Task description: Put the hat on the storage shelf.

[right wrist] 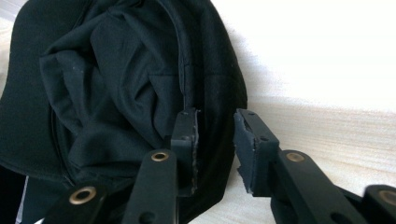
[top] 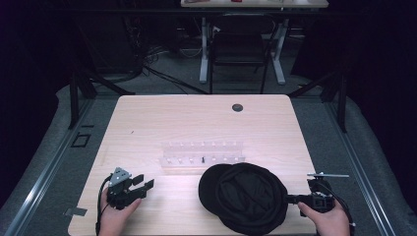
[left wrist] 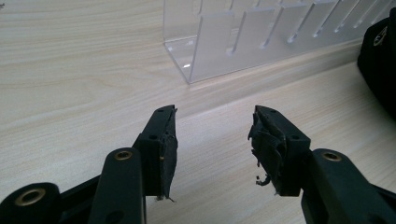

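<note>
On the pale wooden table [top: 147, 118], the left gripper [top: 142, 183] rests near the front-left edge, its jaws spread wide and empty — only bare wood lies between the worn pads [left wrist: 169, 154]. A clear slotted rack [top: 202, 153] stands mid-table. Right of centre, near the front edge, lies a black cap [top: 246, 196], upside down, its crumpled lining showing. The right gripper [right wrist: 215, 140] has its jaws parted astride the cap's rim — not clamped.
</note>
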`<state>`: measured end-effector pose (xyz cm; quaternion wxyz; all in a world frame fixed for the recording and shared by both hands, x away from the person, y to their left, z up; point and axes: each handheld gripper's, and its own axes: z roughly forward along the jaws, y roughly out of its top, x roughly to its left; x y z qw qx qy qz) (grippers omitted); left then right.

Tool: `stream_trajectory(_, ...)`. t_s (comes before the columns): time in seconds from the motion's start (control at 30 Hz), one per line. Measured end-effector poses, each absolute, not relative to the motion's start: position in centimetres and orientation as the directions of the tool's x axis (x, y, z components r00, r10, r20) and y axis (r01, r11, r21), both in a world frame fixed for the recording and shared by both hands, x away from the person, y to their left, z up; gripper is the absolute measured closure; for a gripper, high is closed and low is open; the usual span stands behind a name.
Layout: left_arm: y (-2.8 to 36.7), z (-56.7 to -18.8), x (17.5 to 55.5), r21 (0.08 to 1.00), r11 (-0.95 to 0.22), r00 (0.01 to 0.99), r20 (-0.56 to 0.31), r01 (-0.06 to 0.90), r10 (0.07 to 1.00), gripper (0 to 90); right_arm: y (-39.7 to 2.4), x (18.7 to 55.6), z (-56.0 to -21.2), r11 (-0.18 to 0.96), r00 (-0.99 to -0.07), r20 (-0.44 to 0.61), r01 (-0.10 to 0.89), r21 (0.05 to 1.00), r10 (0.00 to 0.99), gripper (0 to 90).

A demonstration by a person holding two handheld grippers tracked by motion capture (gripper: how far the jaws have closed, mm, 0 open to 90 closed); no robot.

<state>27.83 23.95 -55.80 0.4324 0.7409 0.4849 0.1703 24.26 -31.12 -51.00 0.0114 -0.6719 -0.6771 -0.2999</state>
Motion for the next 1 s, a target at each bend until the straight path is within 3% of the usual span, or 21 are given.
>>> stream_trajectory(0.67, 24.0, -55.8, 27.8, 0.804, -0.154, 0.471, -0.170, 0.574, 0.866, 50.4, -31.1, 25.0, -52.1, -0.119, -0.058, 0.461, 0.931, 0.346, 0.886, 75.0)
stream_trajectory(1.0, 24.0, -55.8, 27.9, 0.803, -0.155, 0.470, -0.170, 0.575, 0.866, 50.4, -31.0, 25.8, -52.3, -0.108, -0.041, 0.478, 0.954, 0.279, 0.877, 81.5)
